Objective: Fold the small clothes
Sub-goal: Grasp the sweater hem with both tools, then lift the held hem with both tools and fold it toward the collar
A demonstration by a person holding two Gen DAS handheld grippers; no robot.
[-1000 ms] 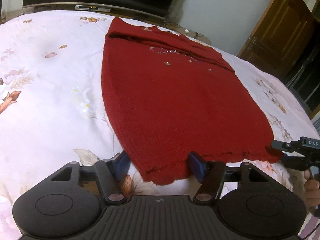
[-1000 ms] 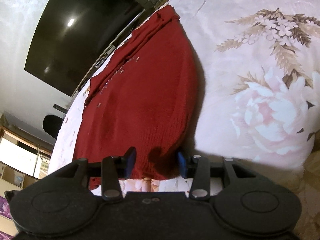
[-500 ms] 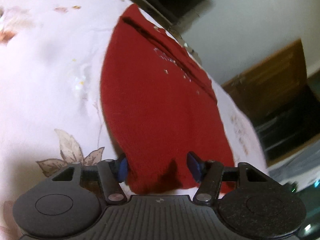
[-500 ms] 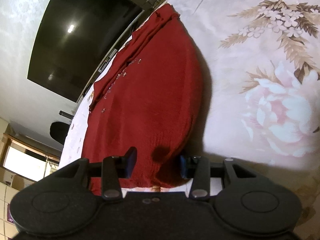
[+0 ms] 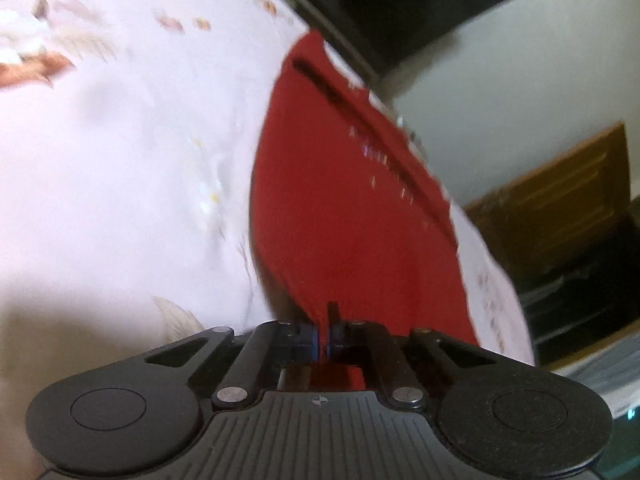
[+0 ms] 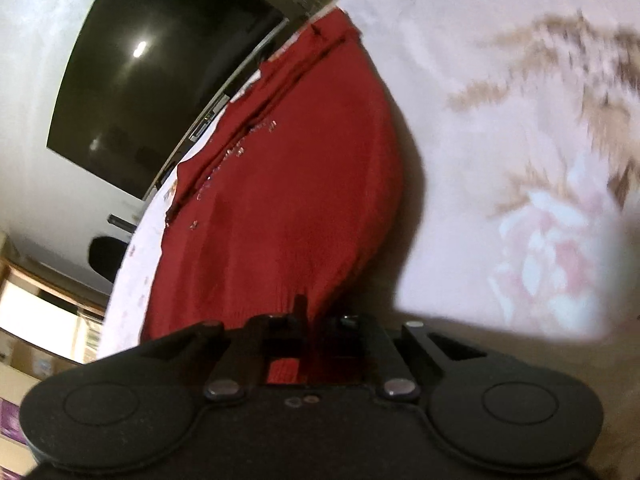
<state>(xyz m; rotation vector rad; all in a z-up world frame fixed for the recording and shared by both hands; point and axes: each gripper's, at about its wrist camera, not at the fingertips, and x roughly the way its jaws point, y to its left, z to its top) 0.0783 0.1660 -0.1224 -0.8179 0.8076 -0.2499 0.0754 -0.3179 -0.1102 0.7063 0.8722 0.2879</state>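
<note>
A red knit garment (image 5: 352, 208) with small sparkly studs lies flat on a pale floral bedsheet (image 5: 120, 168), stretching away from both cameras. My left gripper (image 5: 323, 338) is shut on the near left corner of its hem, the blue pads pinching the fabric, which rises in a small ridge between them. In the right wrist view the same red garment (image 6: 288, 200) runs up the frame, and my right gripper (image 6: 316, 332) is shut on the near right corner of the hem, with cloth bunched under its fingers.
A large dark television (image 6: 160, 92) hangs on the wall beyond the bed's far edge. A wooden cabinet (image 5: 560, 220) stands at the right in the left wrist view. Shelves and boxes (image 6: 36, 328) sit past the bed at the left. The floral bedsheet (image 6: 520, 160) spreads right of the garment.
Both grippers went from open around the hem corners to shut on them. The left gripper rolled and dipped toward the bed; the right one stayed put.
</note>
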